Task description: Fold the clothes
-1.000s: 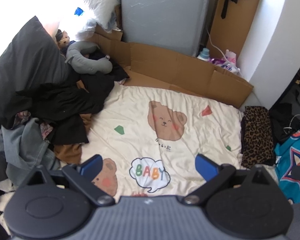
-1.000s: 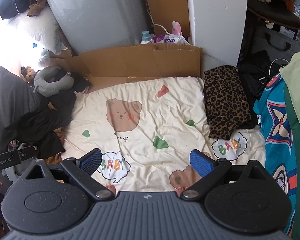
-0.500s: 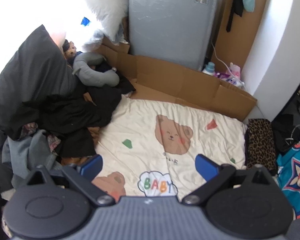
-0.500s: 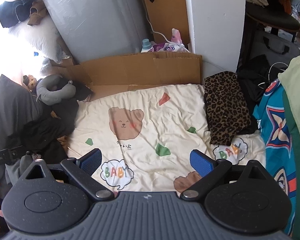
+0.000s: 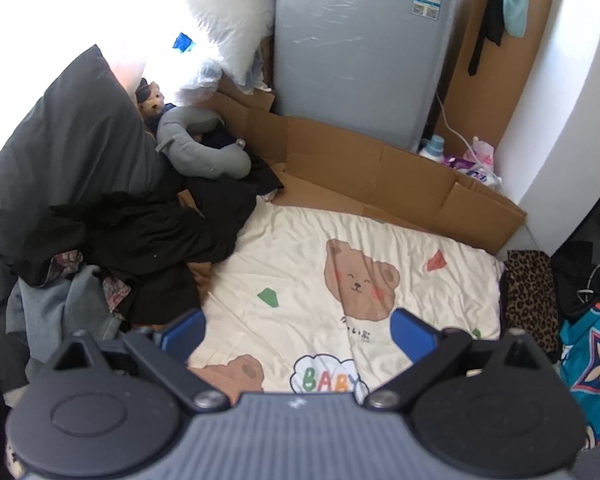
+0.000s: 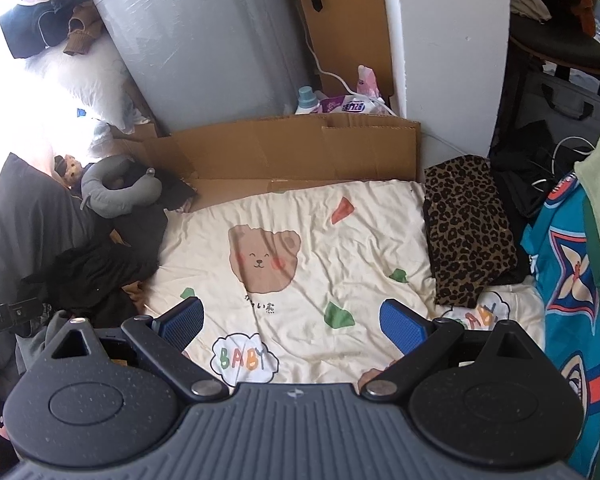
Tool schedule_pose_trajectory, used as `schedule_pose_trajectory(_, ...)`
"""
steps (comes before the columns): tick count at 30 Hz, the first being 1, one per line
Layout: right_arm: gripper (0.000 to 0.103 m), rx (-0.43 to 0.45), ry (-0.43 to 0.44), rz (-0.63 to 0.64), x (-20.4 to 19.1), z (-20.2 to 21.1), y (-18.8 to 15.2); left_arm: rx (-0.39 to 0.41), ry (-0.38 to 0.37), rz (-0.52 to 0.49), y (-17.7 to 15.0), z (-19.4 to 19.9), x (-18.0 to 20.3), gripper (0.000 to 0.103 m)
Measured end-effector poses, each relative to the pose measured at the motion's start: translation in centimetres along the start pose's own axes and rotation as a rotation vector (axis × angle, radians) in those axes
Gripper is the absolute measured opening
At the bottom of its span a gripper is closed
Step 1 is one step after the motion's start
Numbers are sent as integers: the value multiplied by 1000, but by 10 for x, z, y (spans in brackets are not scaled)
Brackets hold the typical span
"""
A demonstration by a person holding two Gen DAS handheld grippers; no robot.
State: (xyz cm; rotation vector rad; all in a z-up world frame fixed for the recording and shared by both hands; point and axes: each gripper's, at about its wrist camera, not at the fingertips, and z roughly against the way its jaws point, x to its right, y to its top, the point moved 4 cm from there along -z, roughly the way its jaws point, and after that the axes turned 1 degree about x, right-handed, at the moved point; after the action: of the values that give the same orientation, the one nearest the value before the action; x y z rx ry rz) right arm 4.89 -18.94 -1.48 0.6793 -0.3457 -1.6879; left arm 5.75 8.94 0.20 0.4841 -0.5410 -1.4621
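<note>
Cream bear-print blanket (image 5: 340,264) spread flat, filling the middle of both views; nothing lies on its open centre. Grey wrapped appliance (image 5: 360,48) stands behind it, with flattened cardboard (image 5: 380,168) between the two.

Heap of dark clothes (image 5: 148,236) at the blanket's left edge, unfolded, leaning against a dark grey pillow (image 5: 68,152). Left view shows the heap in full, with grey (image 5: 56,304) and patterned pieces underneath. Right view shows only its black top (image 6: 96,264).

Folded leopard-print garment (image 6: 464,228) on the blanket's right edge: whole in the right view, a narrow strip (image 5: 530,296) in the left. Teal patterned cloth (image 6: 568,280) just beside it.

Grey neck pillow (image 5: 204,148) above the heap, small teddy (image 5: 152,100) behind it. Detergent bottle (image 6: 306,100) by the appliance, clearer from the right.

Left tongs (image 5: 298,330) spread wide, empty, above the blanket's near edge. Right tongs (image 6: 292,322) likewise wide, holding nothing.
</note>
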Motion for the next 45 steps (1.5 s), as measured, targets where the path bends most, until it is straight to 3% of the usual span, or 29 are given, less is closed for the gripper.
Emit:
schedule_pose_trajectory(20,98,20,34,29,-18,-51,28,-22,-17,113,10,-36,-69,98)
schedule_pose_trajectory(30,98,-3,73,75,-29,-95,34,45,82,235,5,-38,-142,96)
schedule_pose_trajectory(38,98,-19,140,69,-38,-126,46,80,173,305,5,-67,-201,94)
schedule_pose_trajectory(45,98,-26,215,237,-64,-173,63,111,252,365,5,-93,-252,94)
